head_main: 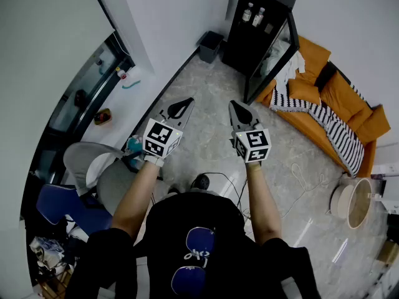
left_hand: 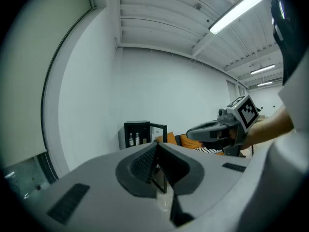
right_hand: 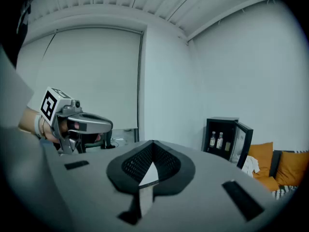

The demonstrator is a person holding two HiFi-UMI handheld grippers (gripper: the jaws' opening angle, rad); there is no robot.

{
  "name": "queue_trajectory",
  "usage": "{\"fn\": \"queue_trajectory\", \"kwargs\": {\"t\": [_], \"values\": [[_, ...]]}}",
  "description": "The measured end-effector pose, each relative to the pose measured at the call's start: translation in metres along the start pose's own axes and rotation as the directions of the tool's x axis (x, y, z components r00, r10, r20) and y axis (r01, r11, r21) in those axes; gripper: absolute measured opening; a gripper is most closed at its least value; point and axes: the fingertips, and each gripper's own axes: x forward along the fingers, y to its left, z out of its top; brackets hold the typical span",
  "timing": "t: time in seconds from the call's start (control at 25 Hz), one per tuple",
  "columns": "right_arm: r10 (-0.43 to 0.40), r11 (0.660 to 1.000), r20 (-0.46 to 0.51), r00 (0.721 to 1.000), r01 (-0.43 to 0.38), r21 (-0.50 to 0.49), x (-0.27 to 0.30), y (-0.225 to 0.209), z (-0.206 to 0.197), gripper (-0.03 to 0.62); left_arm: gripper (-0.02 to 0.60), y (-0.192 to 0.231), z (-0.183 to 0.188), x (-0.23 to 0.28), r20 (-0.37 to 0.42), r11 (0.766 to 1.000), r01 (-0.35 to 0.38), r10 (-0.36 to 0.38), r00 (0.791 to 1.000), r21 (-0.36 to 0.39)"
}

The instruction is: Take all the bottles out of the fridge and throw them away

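A small black fridge point(head_main: 259, 23) stands against the far wall with its glass door point(head_main: 274, 55) swung open. Two clear bottles point(head_main: 248, 11) point(head_main: 259, 16) stand on its upper shelf. The left gripper view shows the bottles point(left_hand: 134, 139) far ahead, and the right gripper view shows them too point(right_hand: 216, 140). My left gripper point(head_main: 187, 103) and right gripper point(head_main: 235, 104) are held side by side at chest height, well short of the fridge. Both are shut with nothing between the jaws, which also meet in the left gripper point(left_hand: 157, 146) and right gripper point(right_hand: 153, 144) views.
A dark bin point(head_main: 211, 45) sits on the floor left of the fridge. An orange sofa point(head_main: 349, 98) with a striped blanket point(head_main: 324, 120) runs along the right. A round stool point(head_main: 352, 203), a white cord point(head_main: 305, 182), grey chairs point(head_main: 93, 164) and a window wall point(head_main: 87, 98) flank the marble floor.
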Motion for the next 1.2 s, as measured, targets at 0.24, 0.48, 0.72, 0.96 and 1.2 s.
{"fn": "queue_trajectory", "kwargs": {"t": [0.24, 0.48, 0.72, 0.96, 1.2], "values": [[0.008, 1.000, 0.005, 1.000, -0.008, 0.017, 0.008, -0.027, 0.000, 0.006, 0.006, -0.001, 0.005, 0.031, 0.003, 1.000, -0.009, 0.009, 1.000, 0.004], [0.021, 0.999, 0.013, 1.000, -0.021, 0.032, 0.017, -0.045, 0.001, 0.006, 0.006, -0.005, 0.008, 0.062, 0.012, 1.000, -0.016, 0.016, 1.000, -0.003], [0.016, 0.998, 0.004, 1.000, -0.016, 0.056, 0.038, -0.067, -0.002, 0.006, 0.006, 0.009, 0.009, 0.094, 0.019, 1.000, -0.003, 0.003, 1.000, -0.016], [-0.014, 0.999, -0.007, 1.000, 0.014, 0.048, 0.080, -0.095, -0.003, 0.006, 0.006, 0.047, 0.001, 0.130, 0.022, 0.999, 0.023, -0.022, 1.000, -0.028], [-0.056, 0.998, -0.025, 0.998, 0.057, 0.040, 0.135, -0.130, 0.010, 0.006, 0.006, 0.100, 0.004, 0.182, 0.027, 0.997, 0.071, -0.070, 0.997, -0.041]]}}
